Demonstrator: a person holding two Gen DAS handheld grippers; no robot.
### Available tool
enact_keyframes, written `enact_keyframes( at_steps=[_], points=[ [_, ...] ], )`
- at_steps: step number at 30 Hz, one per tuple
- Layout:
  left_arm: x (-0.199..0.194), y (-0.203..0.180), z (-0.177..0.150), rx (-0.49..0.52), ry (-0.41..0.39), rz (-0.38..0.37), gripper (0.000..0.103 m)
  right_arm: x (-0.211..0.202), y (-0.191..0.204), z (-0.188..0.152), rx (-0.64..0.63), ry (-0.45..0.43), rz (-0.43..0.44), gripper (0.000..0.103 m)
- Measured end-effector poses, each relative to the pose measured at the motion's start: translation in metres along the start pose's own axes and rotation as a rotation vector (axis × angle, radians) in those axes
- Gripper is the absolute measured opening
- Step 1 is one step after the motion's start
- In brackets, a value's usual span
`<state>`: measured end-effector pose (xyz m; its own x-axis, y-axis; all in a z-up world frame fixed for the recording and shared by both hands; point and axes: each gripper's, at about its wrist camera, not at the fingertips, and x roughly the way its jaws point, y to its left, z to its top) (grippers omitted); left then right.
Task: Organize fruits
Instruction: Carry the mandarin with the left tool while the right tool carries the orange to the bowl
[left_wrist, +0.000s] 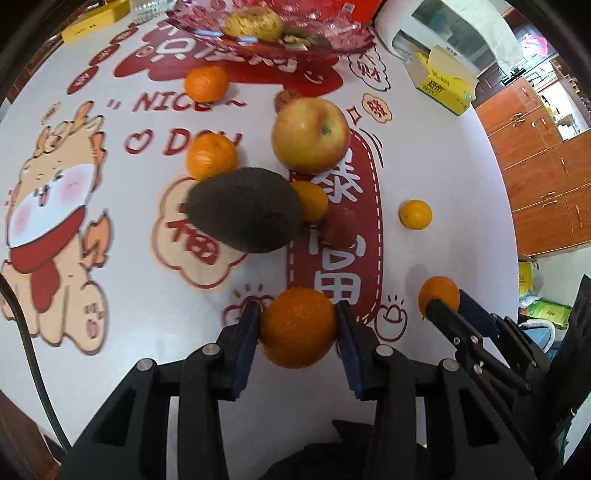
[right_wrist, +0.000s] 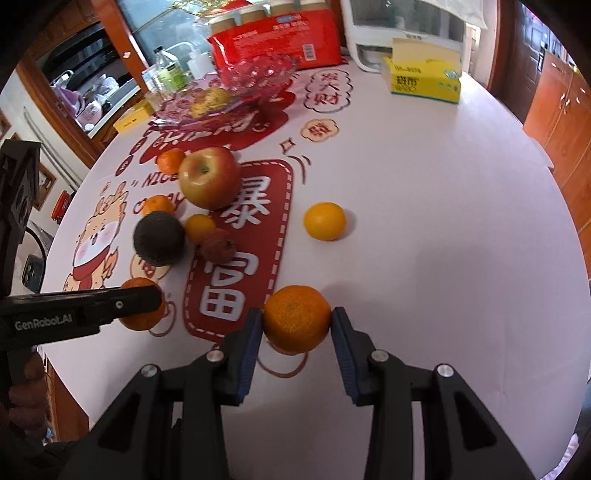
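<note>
My left gripper (left_wrist: 298, 325) is shut on a mandarin (left_wrist: 297, 327), its blue pads pressing both sides. The right gripper (right_wrist: 297, 325) is shut on another mandarin (right_wrist: 297, 318); that same fruit (left_wrist: 438, 294) shows at the lower right of the left wrist view. Ahead on the table lie an avocado (left_wrist: 245, 208), a red-yellow apple (left_wrist: 311, 134), a lychee (left_wrist: 339, 227) and several loose mandarins, one off alone (left_wrist: 415, 214). At the far end stands a pink glass fruit bowl (left_wrist: 336, 44) with fruit inside. In the right wrist view the left gripper (right_wrist: 147, 299) covers part of its mandarin (right_wrist: 142, 319).
The round table (right_wrist: 424, 258) has a white cloth with red characters and a cartoon dragon. A yellow tissue box (right_wrist: 424, 79), a red package (right_wrist: 280, 37) and a white appliance (right_wrist: 402, 26) stand at the back. Bottles (right_wrist: 166, 74) crowd the back left. Wooden cabinets (left_wrist: 546, 177) rise to the right.
</note>
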<state>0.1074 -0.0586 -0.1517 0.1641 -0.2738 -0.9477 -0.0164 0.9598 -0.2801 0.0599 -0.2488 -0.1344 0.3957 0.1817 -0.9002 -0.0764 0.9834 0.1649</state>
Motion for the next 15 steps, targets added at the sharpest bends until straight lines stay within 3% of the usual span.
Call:
enact_keyframes(
  at_steps=[7,15],
  points=[
    [-0.042,0.027,0.007,-0.017,-0.029,0.031,0.04,-0.013,0.035,0.012,-0.081,-0.059,0.005,0.038],
    [-0.104,0.069,0.038,0.003,-0.102,0.027,0.04,-0.022,0.083,0.039,-0.166,-0.131,0.037,0.038]
  ],
)
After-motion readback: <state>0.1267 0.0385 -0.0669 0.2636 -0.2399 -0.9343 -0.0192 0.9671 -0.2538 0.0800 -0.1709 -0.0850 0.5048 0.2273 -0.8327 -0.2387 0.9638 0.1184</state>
